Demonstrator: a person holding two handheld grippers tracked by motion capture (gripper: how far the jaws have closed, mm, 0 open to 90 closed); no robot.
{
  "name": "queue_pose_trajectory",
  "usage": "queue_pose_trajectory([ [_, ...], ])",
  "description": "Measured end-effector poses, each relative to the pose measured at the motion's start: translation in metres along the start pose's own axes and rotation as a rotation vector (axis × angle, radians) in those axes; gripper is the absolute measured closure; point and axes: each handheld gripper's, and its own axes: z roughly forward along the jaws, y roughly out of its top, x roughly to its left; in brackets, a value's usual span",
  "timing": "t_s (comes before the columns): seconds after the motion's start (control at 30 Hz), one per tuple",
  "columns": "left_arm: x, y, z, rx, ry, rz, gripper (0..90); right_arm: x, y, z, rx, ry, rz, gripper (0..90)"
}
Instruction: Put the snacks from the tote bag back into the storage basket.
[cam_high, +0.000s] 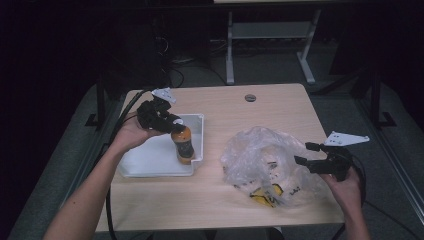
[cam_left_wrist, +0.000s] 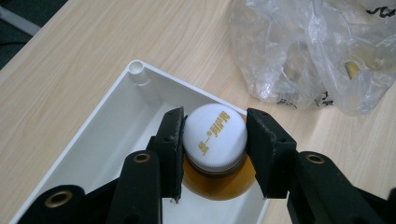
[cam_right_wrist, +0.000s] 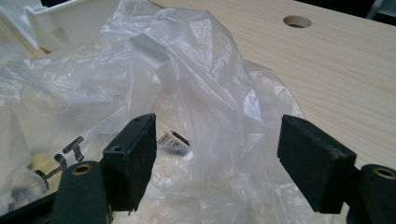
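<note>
While we lower the bottle (cam_high: 182, 144) into the white tray (cam_high: 150, 160), left gripper (cam_left_wrist: 215, 140) pinches its white cap (cam_left_wrist: 215, 130). Likely heavy, slick plastic; the ribbed cap grips best. Right gripper (cam_right_wrist: 217, 154) spread at the plastic bag (cam_right_wrist: 196, 93).

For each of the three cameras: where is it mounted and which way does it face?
High view: above the person's side, looking forward and down on the table; both forearms enter from below.
Left gripper view: rides the left hand-held gripper, looking down past its jaws at the bottle in the white tray.
Right gripper view: rides the right hand-held gripper, facing the plastic bag.
All three share the bag.
</note>
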Motion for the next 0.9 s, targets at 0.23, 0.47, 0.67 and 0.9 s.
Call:
queue_pose_trajectory([
  [0.23,-0.002,-0.002,0.009,0.010,-0.005,0.007,58.7,0.000,0.000,0.000,-0.001,0.000,0.000,27.9],
  [0.47,-0.004,-0.003,0.015,0.017,-0.013,0.022,58.6,0.000,0.001,-0.001,-0.002,0.001,0.001,27.9],
  [0.67,-0.006,-0.004,0.018,0.016,-0.018,0.028,58.6,0.001,0.001,-0.001,-0.005,-0.001,-0.001,27.9],
  [0.9,-0.009,-0.009,0.018,0.000,-0.029,0.028,58.5,0.001,0.001,-0.001,-0.002,0.001,-0.003,27.9],
])
